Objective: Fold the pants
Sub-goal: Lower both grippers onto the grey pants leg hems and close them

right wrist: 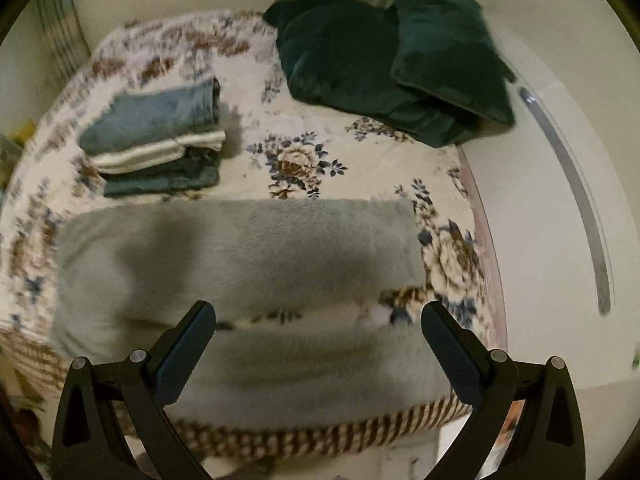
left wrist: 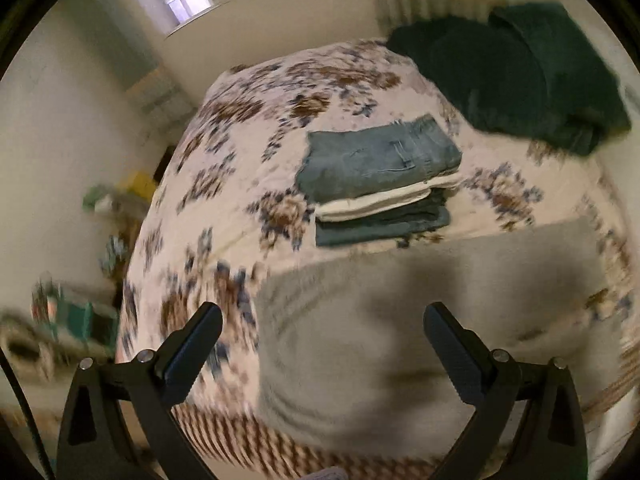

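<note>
Grey fleece pants (left wrist: 420, 320) lie flat on the flowered bed at the near edge; in the right wrist view the pants (right wrist: 248, 248) show both legs side by side with a gap of bedspread between them. My left gripper (left wrist: 322, 316) is open and empty above the pants' left part. My right gripper (right wrist: 318, 314) is open and empty above the gap between the legs. A stack of folded pants (left wrist: 380, 176), blue on top, cream in the middle, sits behind; it also shows in the right wrist view (right wrist: 156, 140).
Two dark green cushions (right wrist: 392, 64) lie at the far right of the bed (right wrist: 360, 160); they show in the left wrist view too (left wrist: 516, 76). A white wall (right wrist: 560, 240) runs along the bed's right side. Cluttered shelves (left wrist: 72, 312) stand left of the bed.
</note>
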The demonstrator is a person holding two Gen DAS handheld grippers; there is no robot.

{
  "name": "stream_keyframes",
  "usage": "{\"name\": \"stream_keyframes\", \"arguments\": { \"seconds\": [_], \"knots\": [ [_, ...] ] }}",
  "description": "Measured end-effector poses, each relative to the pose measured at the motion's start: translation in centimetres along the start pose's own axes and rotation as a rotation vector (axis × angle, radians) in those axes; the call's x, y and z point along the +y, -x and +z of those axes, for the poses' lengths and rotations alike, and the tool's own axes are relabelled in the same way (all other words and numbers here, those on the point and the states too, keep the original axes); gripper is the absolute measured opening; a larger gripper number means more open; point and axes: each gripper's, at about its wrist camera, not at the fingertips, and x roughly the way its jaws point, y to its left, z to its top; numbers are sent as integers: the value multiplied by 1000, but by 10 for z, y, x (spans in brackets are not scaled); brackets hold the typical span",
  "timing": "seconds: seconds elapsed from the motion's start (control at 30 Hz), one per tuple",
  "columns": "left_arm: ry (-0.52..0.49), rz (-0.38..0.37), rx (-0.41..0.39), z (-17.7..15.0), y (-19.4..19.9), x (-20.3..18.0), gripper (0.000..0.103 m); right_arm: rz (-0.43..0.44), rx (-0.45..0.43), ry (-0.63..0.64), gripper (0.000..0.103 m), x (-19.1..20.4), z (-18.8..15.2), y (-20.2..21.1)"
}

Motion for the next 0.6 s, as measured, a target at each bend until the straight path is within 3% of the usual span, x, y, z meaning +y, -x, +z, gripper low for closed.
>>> {"name": "stream_keyframes", "arguments": {
  "seconds": [0.13,0.3,0.43,0.6],
  "knots": [
    [-186,39,75,26,-109,-34,103,-2,102,103,103,34,43,-115],
    [-365,-10,237,30,-247,-85,102,-27,197,291,103,86,83,-255],
    [-501,-32,313,25,-318,-121,102,-27,304,455,103,125,108,-364],
    [-677,-91,358,17,-363,-151,99,-22,368,604,102,150,109,-437]
  ]
}}
